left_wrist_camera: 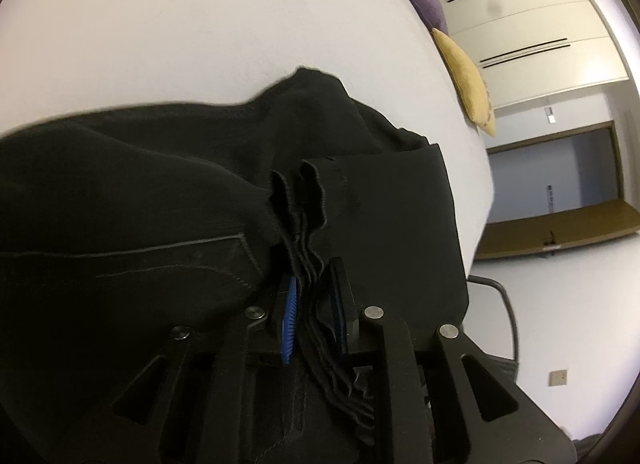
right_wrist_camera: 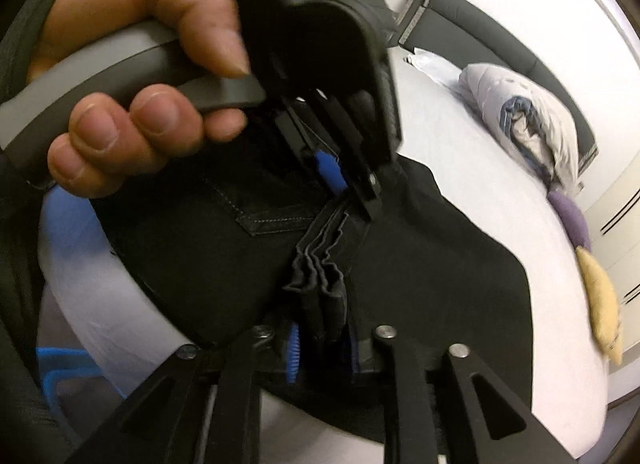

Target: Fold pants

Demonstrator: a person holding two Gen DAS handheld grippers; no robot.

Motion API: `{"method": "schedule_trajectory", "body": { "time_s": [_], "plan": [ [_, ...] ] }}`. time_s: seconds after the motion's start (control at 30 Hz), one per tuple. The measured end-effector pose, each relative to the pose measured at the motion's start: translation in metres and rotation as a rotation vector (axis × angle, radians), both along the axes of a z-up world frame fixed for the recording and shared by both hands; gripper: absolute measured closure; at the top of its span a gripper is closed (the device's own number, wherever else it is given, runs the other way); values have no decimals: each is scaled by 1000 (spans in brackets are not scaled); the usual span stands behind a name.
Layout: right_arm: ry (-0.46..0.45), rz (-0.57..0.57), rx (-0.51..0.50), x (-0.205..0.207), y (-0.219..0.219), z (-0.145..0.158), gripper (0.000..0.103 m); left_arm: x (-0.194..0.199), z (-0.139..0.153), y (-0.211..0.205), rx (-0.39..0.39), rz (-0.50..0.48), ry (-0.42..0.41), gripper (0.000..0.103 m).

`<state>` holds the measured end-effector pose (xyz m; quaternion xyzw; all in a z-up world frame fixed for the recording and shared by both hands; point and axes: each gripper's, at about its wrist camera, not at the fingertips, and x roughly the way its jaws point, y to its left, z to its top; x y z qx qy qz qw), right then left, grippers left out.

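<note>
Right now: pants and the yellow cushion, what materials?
Pants: matte black woven cloth, likely denim or twill; topstitched pocket seam and overlocked hem edges show.
Yellow cushion: soft, slightly napped fabric, maybe velvet or chenille; too blurred to be sure.

No legible text or labels

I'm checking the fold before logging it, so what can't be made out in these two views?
- Black fabric pants: the left wrist view's left and bottom edges cut them off; overall fold unreadable.
- Right gripper: bunched hems hide whether its blue ribbed pads press the cloth.
- Left gripper: in the right wrist view, motion blur smears it.
- White bed: the pants cover its near part.
</note>
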<state>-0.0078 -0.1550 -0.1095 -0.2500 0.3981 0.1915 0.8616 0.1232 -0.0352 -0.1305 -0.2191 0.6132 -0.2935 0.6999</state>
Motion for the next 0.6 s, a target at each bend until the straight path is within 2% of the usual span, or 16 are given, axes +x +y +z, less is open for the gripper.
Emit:
{"method": "schedule_trajectory", "body": {
  "time_s": [0.03, 0.07, 0.17, 0.23, 0.37, 0.43, 0.5, 0.53, 0.6],
  "plan": [
    [15, 2, 33, 1, -5, 5, 53, -1, 3, 4, 18, 3, -10, 88],
    [42, 5, 97, 3, -15, 16, 47, -3, 10, 8, 47, 11, -27, 87],
    [114, 6, 290, 10, -51, 47, 47, -11, 32, 21, 106, 39, -89, 87],
    [169, -50, 471, 30, -98, 63, 47, -19, 47, 22, 98, 55, -129, 87],
    [274, -182, 818, 88, -200, 67, 48, -38, 64, -14, 46, -15, -206, 87],
    [373, -173, 959, 119, -233, 56, 48, -46, 61, -36, 28, -61, -223, 87],
    [444, -211, 965, 147, -249, 38, 48, -51, 45, -52, 34, -91, -192, 87],
    [513, -194, 984, 165, -253, 26, 48, -52, 34, -57, 40, -96, -166, 87],
    [541, -210, 981, 173, -252, 5, 48, -55, 18, -61, 59, -96, -140, 87]
  ]
}}
